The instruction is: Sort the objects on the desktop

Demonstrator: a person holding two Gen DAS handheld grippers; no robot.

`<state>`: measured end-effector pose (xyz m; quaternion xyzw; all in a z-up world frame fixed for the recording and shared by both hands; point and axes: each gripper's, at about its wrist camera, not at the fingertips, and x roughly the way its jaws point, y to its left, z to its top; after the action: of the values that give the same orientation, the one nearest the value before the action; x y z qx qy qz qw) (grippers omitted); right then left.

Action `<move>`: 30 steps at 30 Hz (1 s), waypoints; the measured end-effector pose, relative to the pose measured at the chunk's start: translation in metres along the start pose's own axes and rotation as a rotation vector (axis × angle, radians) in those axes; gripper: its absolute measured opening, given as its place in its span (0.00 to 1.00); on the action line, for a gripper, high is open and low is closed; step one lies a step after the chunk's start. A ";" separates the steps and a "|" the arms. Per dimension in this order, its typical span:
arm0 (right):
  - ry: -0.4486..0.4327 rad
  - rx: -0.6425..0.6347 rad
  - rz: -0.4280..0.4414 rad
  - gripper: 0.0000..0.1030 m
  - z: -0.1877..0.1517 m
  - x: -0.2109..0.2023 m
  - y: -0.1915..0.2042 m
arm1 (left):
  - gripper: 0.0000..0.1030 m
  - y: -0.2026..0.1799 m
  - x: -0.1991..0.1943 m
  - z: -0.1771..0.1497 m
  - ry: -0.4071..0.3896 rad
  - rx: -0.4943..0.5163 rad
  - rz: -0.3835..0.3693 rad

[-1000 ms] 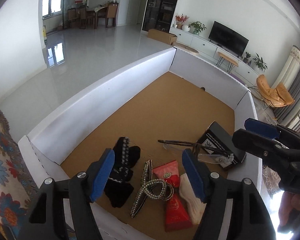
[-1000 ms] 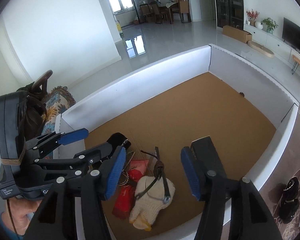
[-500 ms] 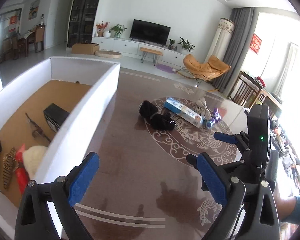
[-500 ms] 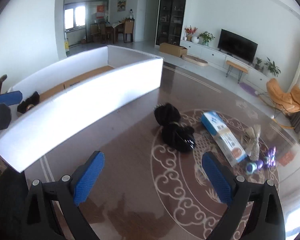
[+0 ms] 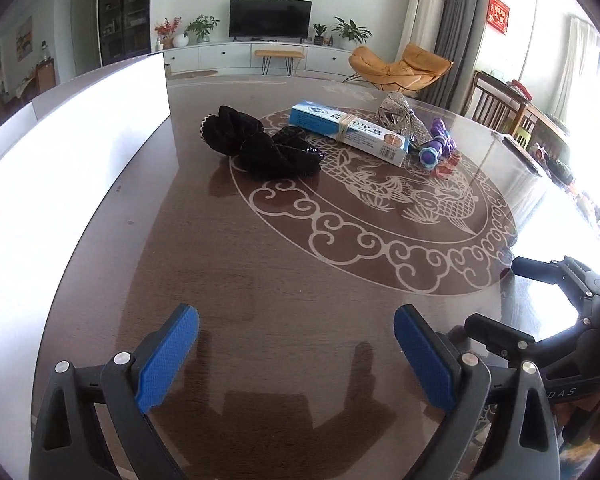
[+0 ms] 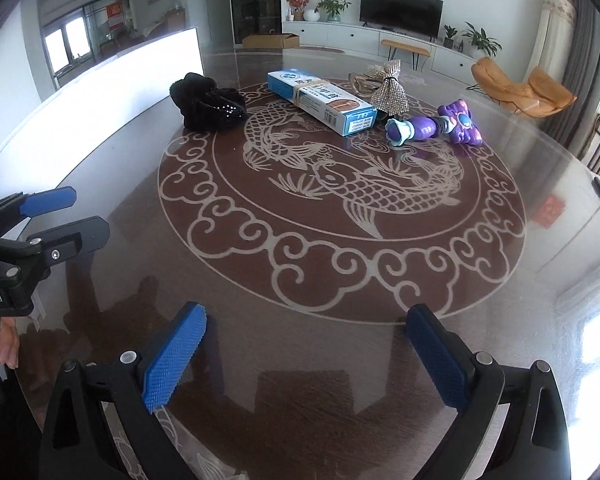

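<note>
Lying well beyond both spread jaws, black bow (image 5: pixel 260 148)

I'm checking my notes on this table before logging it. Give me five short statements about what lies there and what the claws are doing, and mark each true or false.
1. Both claws are open and hold nothing. True: the left claw and the right claw are open and empty.
2. The blue and white box stands upright. False: it lies flat on the table.
3. The black fabric item lies nearer the white bin wall than the purple toy does. True.
4. The purple toy is inside the bin. False: it lies on the table.
5. A silver sparkly bow lies behind the box. True.
</note>
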<state>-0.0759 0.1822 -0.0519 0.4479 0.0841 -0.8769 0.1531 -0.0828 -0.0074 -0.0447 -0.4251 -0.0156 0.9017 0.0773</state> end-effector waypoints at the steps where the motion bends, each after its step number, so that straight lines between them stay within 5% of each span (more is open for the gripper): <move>1: 0.002 0.006 0.001 1.00 0.000 0.000 -0.002 | 0.97 0.000 0.002 0.001 0.001 0.001 0.000; 9: 0.003 0.005 0.001 1.00 0.002 0.001 -0.004 | 0.97 0.011 0.006 -0.001 -0.005 -0.054 -0.031; 30: 0.003 0.005 0.000 1.00 0.002 0.001 -0.003 | 0.97 -0.006 0.014 -0.001 0.025 0.029 0.068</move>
<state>-0.0792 0.1843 -0.0514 0.4496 0.0819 -0.8764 0.1518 -0.0896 0.0008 -0.0556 -0.4354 0.0129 0.8986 0.0531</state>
